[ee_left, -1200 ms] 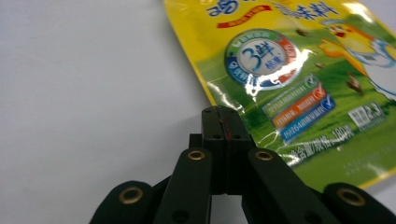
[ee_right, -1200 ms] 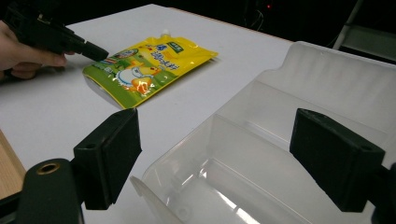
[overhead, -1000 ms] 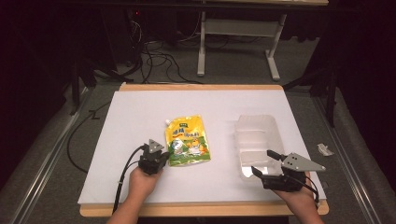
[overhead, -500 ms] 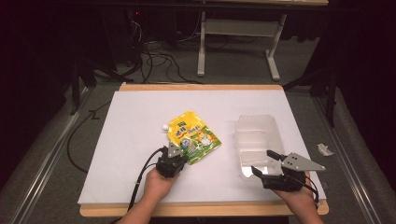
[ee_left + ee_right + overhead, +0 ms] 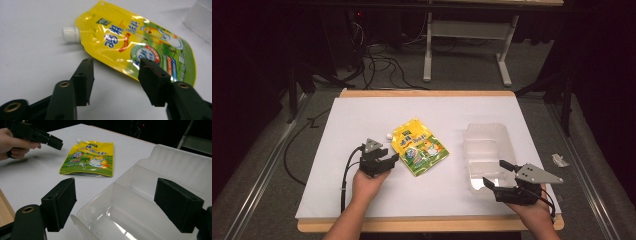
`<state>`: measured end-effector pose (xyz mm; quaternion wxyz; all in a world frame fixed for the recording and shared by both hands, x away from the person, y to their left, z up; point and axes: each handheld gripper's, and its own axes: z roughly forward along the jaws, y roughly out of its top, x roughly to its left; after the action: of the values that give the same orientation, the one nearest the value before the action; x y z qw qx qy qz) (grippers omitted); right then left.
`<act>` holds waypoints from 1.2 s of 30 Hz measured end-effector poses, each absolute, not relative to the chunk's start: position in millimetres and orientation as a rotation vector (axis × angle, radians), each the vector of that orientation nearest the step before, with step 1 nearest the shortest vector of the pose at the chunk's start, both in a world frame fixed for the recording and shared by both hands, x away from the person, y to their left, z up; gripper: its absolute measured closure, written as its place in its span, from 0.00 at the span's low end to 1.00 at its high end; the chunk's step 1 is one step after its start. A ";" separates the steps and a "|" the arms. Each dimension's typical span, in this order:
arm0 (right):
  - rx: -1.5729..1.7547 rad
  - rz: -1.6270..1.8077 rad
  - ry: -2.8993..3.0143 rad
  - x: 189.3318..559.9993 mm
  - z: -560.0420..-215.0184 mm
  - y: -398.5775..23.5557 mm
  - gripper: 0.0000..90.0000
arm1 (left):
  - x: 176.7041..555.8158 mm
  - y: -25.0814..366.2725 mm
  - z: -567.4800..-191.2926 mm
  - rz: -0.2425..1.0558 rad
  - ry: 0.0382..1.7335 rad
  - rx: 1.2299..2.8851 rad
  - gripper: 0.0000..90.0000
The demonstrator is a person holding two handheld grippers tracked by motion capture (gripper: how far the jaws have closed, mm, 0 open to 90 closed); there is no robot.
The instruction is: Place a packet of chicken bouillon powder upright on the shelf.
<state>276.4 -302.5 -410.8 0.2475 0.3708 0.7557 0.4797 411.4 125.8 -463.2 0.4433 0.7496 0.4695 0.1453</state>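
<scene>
Left gripper (image 5: 388, 159) jaws apart, just been opening, nothing between them; yellow pouch (image 5: 419, 146) lies flat on white table (image 5: 362, 115) just ahead of its tips. Pouch long axis runs diagonal, white cap (image 5: 70, 34) toward table's far left. Left gripper view shows cap and print close. Right gripper (image 5: 497, 175) jaws apart over near rim of clear plastic bin (image 5: 487, 145); pouch well apart from it.

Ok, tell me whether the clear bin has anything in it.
Empty. The clear bin shows only bare walls and dividers; the yellow pouch lies flat on the table beside it.
</scene>
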 end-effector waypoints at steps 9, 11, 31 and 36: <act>0.998 1.304 2.070 274.5 -411.0 -300.8 0.20 | 454.6 131.1 -469.6 0.255 1.304 1.795 0.45; 0.999 1.303 2.071 274.5 -411.0 -300.8 0.20 | 459.8 129.6 -471.6 0.241 1.314 1.801 0.45; 0.995 1.287 2.085 274.5 -412.8 -298.3 0.21 | 470.5 129.9 -489.7 0.033 1.367 1.685 0.75; 0.990 1.282 2.088 274.1 -412.7 -298.0 0.21 | 466.8 124.0 -488.0 0.081 1.338 1.719 0.89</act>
<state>274.1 -298.0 -412.7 0.2469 0.3630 0.7656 0.4702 466.8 124.0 -488.0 0.4627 0.6992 0.5441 0.0328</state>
